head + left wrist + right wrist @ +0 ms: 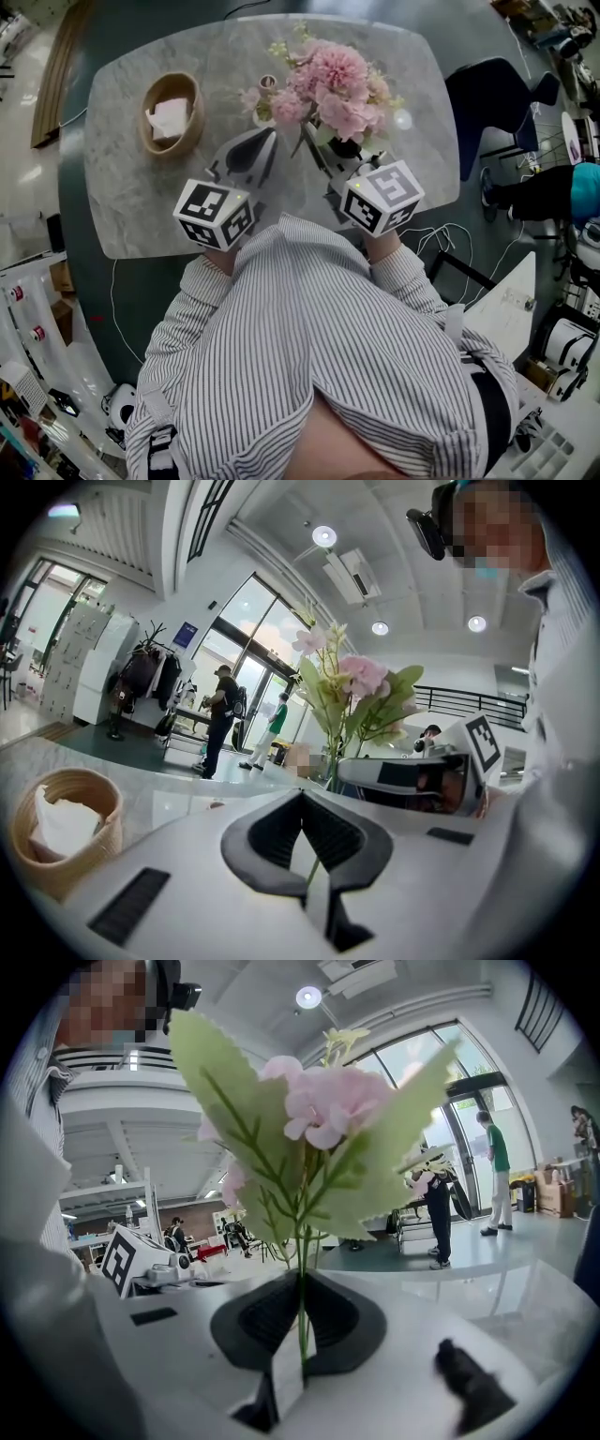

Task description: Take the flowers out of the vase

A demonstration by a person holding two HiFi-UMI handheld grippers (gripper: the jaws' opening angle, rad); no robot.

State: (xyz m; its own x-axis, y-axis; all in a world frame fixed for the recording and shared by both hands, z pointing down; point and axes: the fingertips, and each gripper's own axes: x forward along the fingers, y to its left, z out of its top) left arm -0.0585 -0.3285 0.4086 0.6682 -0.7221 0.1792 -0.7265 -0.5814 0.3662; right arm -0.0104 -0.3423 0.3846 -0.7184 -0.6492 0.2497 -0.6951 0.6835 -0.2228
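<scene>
Right tool (300, 1283) clamped on thin green stem (301, 1326) of pink-petalled, green-leafed flower spray (323, 1110), bloom just above jaws. Left tool (302, 803) pinches second green stem (313, 869); pink flower bunch (356, 682) ahead-right.

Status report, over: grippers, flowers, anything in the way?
Left gripper shut on thin green stem. Right gripper shut on pink flower's stem. Pink bouquet bunched over dark vase. Woven basket off left, clear.
</scene>
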